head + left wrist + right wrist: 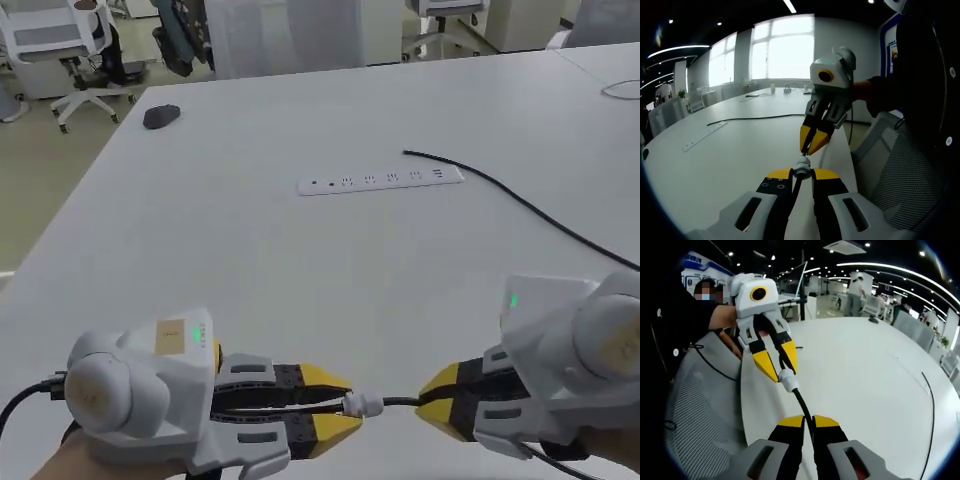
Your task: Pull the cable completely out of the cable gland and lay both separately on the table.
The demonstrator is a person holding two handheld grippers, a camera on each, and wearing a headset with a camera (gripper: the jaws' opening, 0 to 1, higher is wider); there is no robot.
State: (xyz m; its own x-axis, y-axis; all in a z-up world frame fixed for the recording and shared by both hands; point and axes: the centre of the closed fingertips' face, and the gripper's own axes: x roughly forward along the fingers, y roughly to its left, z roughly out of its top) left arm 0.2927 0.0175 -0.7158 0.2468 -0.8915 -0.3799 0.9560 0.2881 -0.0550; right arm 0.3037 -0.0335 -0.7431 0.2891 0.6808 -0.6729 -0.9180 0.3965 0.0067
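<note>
From the head view, the left gripper (345, 403) is clamped on the back end of one white gland (362, 404). The right gripper (425, 398) is pinched on the one black cable (398, 402) coming out of it, low over the table (300, 270). One power strip (380, 181), one mouse (161, 116) and one loose wire (520, 200) lie well apart.

The left gripper view shows the gland (801, 166) between the tips, with cable (796, 192) running back between the jaws.

In the right gripper view the cable (801, 400) stretches straight to the gland (787, 380). The cable looks light and bendy, the gland small, hard and likely slippery. It is best held near the gland.
</note>
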